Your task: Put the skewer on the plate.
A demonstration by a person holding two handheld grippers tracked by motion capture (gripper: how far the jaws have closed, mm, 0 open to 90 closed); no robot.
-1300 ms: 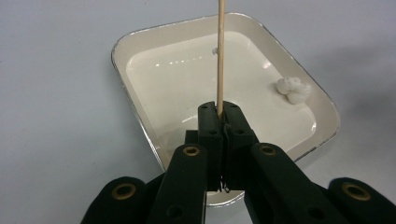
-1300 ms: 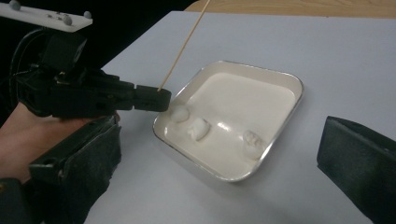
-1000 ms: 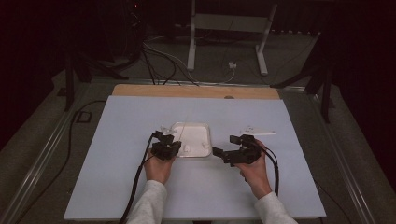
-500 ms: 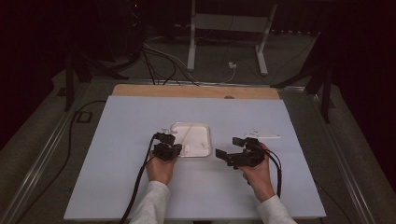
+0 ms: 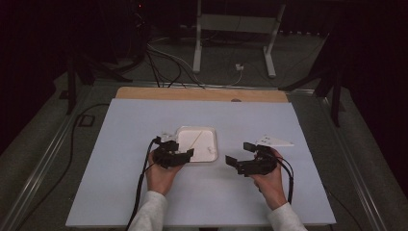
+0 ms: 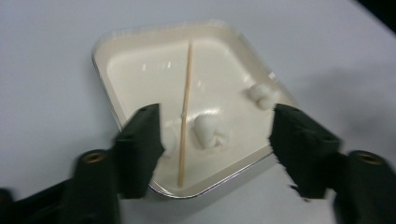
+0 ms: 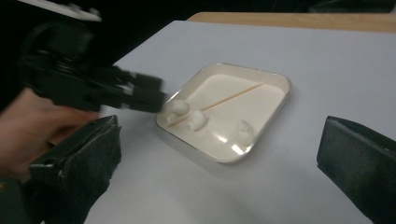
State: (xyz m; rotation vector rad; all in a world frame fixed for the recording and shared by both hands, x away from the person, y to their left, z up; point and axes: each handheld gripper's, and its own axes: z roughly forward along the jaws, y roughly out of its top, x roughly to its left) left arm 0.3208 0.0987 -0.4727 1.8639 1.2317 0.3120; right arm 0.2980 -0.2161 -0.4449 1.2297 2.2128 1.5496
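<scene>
- The white tray point(image 5: 197, 143) sits mid-table point(image 5: 120, 125), with bare surface all round it and the table edges well away.
- The left claw point(image 5: 188, 154) hangs at the tray's near-left rim; its jaws have just been opening and stand spread with nothing gripped.
- In the tray a thin wooden stick point(image 6: 185, 112) lies among small white lumps point(image 6: 205, 128).
- The right claw point(image 5: 238, 154) is open, just right of the tray.
</scene>
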